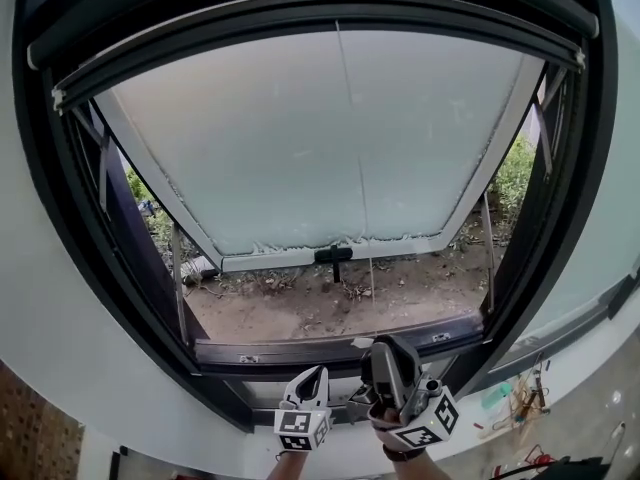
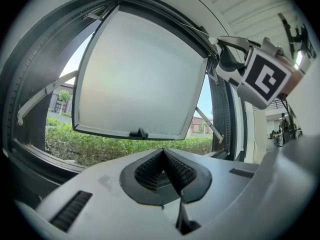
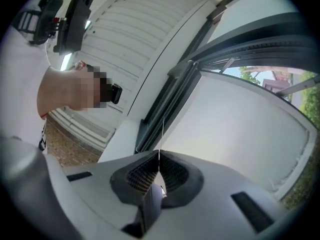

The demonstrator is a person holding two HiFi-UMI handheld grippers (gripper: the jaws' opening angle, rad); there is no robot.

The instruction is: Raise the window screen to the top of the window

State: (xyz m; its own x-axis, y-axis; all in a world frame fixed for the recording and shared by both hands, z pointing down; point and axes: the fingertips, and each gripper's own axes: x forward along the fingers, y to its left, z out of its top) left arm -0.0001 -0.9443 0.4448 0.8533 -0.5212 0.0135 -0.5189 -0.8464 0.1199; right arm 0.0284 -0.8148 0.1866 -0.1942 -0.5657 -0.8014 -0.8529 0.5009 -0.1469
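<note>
A window frame (image 1: 130, 298) is viewed from inside. Within it, a sash (image 1: 300, 138) is swung outward, with ground (image 1: 330, 308) beyond and below. A cord (image 1: 352, 148) hangs down before the sash into the jaws of the right gripper (image 1: 385, 346). The left gripper (image 1: 318, 373) is placed just left, both below the sill.

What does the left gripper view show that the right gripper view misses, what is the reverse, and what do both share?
Only the left gripper view: the small black handle on the sash's lower edge, a black-and-white marker cube, and the left tool shut on nothing. Only the right gripper view: a thin pale cord pinched in the shut right tool, and a reddish brick surface. Both: the frosted white glass sash in its dark frame, swung outward.
</note>
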